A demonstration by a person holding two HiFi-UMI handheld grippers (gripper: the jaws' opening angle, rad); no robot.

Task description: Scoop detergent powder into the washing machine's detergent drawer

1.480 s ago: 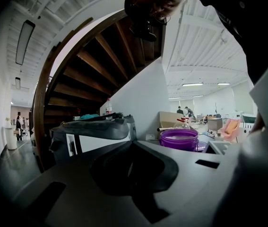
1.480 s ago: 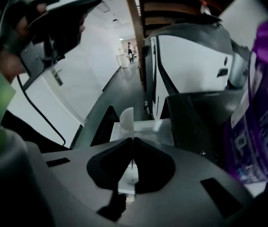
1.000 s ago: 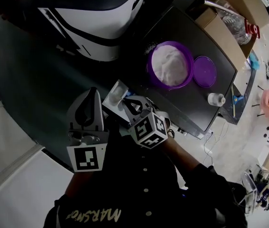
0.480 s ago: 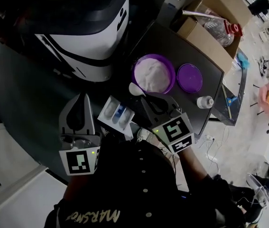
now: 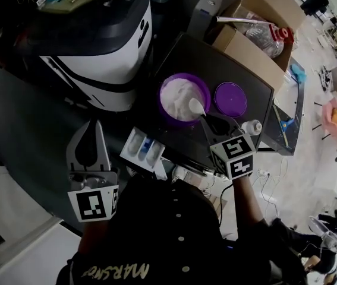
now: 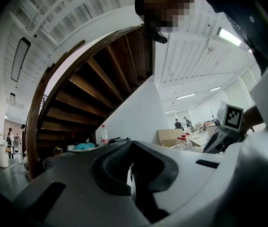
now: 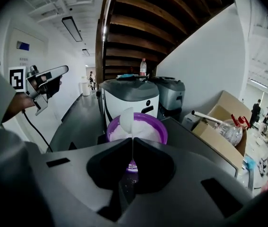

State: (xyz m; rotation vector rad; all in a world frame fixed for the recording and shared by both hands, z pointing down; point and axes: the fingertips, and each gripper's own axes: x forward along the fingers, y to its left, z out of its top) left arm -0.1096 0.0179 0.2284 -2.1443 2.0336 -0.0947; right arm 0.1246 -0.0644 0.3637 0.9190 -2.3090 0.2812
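Observation:
A purple bowl [image 5: 183,97] full of white detergent powder stands on the black table [image 5: 216,58]. My right gripper [image 5: 208,119] is shut on the handle of a white spoon [image 5: 195,105], whose scoop sits over the powder at the bowl's right side. In the right gripper view the spoon [image 7: 126,119] stands up from the shut right gripper [image 7: 132,144] in front of the bowl [image 7: 145,130]. The white detergent drawer [image 5: 142,148], with a blue compartment, juts out between both grippers. My left gripper [image 5: 91,130] is shut and empty, left of the drawer; in its own view the left gripper [image 6: 129,146] points up at a staircase.
The white and black washing machine [image 5: 97,46] stands at the back left. The bowl's purple lid [image 5: 234,98] lies right of the bowl, a small white jar [image 5: 252,126] near the table's front edge. A cardboard box [image 5: 257,46] with a plastic bottle sits behind the table.
My right gripper has carried the spoon from over the drawer up and right to the powder bowl. The left gripper has stayed beside the drawer.

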